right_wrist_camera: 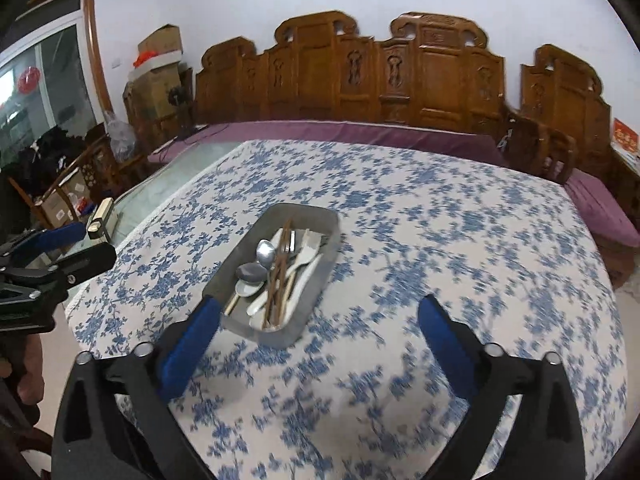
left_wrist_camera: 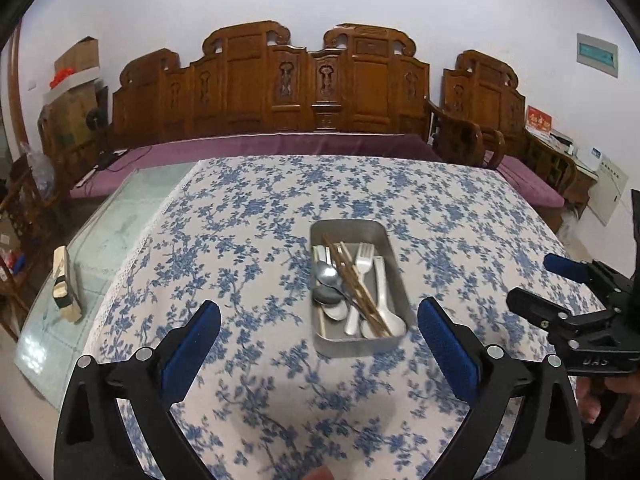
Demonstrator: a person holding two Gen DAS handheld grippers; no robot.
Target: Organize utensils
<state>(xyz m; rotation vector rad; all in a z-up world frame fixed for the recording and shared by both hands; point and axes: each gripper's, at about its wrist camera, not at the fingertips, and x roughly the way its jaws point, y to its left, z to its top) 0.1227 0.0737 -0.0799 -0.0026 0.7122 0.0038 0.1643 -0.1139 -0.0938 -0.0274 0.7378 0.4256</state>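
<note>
- Now the metal tray [left_wrist_camera: 394, 268] sits centre-right in the left wrist view, on the blue-flowered cloth [left_wrist_camera: 248, 216] that covers most of the desk [left_wrist_camera: 120, 216] (bare glass shows at the left of the frame).
- Inside the tray lie the utensils, all together: brown chopsticks [left_wrist_camera: 354, 284] slanting across the middle, metal spoons [left_wrist_camera: 328, 284] to their left, a white fork [left_wrist_camera: 365, 259] and a pale spoon [left_wrist_camera: 385, 300] to their right.
- Left hand-held gripper [left_wrist_camera: 319, 334]: released, its blue pads spread wide at the bottom of the frame, nothing between them but cloth and the tray's near end.
- Right hand-held gripper [right_wrist_camera: 320, 330]: likewise released and empty, its pads wide apart; in its own view the tray lies left of centre, with the near corner just beside the left pad.
- No loose utensil shows on the cloth in either view, so the sorting looks close to finished, as far as I can judge.
- To do this step well, I would keep both hand-held grippers clear of the tray rim so nothing gets nudged, and look over the cloth for a stray piece.
- A small object [left_wrist_camera: 66, 284] stands on the bare glass at the left; what it is I cannot tell.
</note>
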